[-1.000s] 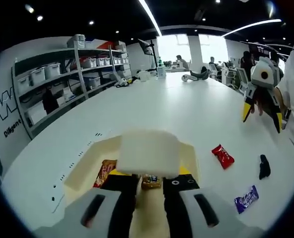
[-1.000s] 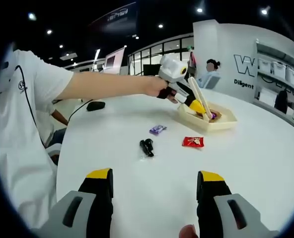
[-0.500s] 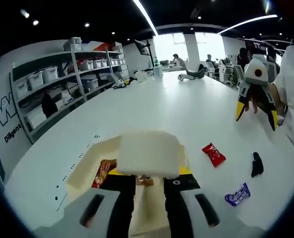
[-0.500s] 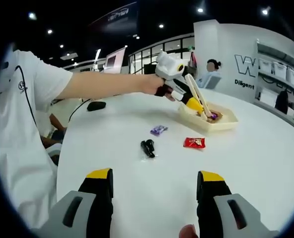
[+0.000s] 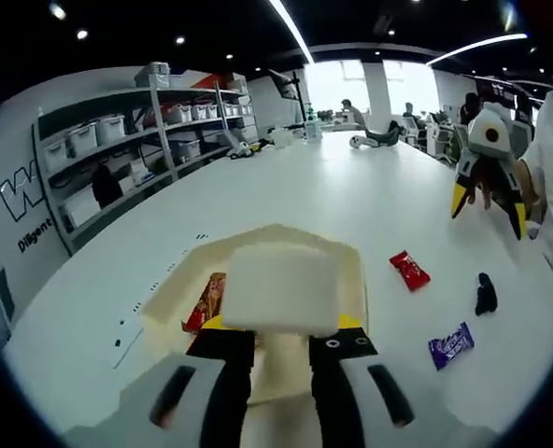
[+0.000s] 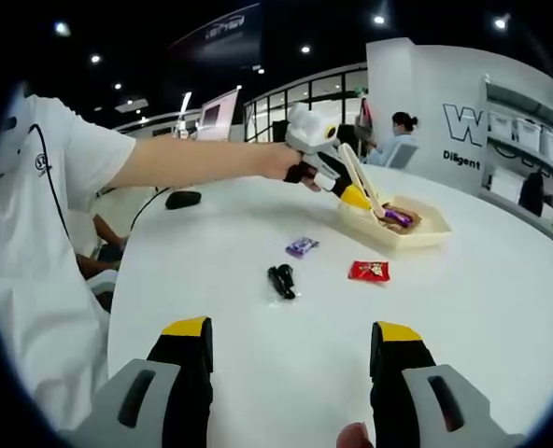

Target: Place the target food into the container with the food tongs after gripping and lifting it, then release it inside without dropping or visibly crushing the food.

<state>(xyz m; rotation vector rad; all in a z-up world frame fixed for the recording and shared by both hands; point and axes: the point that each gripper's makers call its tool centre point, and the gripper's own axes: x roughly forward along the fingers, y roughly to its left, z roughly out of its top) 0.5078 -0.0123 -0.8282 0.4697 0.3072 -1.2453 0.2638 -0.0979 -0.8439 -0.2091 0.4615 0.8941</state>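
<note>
My left gripper [image 5: 278, 330] is shut on cream food tongs [image 5: 279, 287], whose broad end hides part of the cream tray [image 5: 169, 303] below it. In the right gripper view the left gripper [image 6: 351, 194] is held by a hand, and the tongs [image 6: 362, 187] slant down over the tray [image 6: 428, 233]. A purple-wrapped candy [image 6: 397, 217] lies in that tray, and an orange-red snack [image 5: 206, 299] lies in it too. I cannot tell if the tong tips hold anything. My right gripper [image 6: 290, 341] stands open over the table, also seen as the right gripper [image 5: 489, 210].
On the white table [image 6: 501, 308] lie a red packet [image 6: 369, 271], a black item [image 6: 281, 280] and a purple packet [image 6: 301, 246]. A person in a white shirt [image 6: 43, 233] stands at the left. Shelves with bins [image 5: 118, 149] line the wall.
The left gripper and the tongs have lifted and tilted back a little from the tray, and the purple candy inside shows more plainly. The right gripper has stayed still.
</note>
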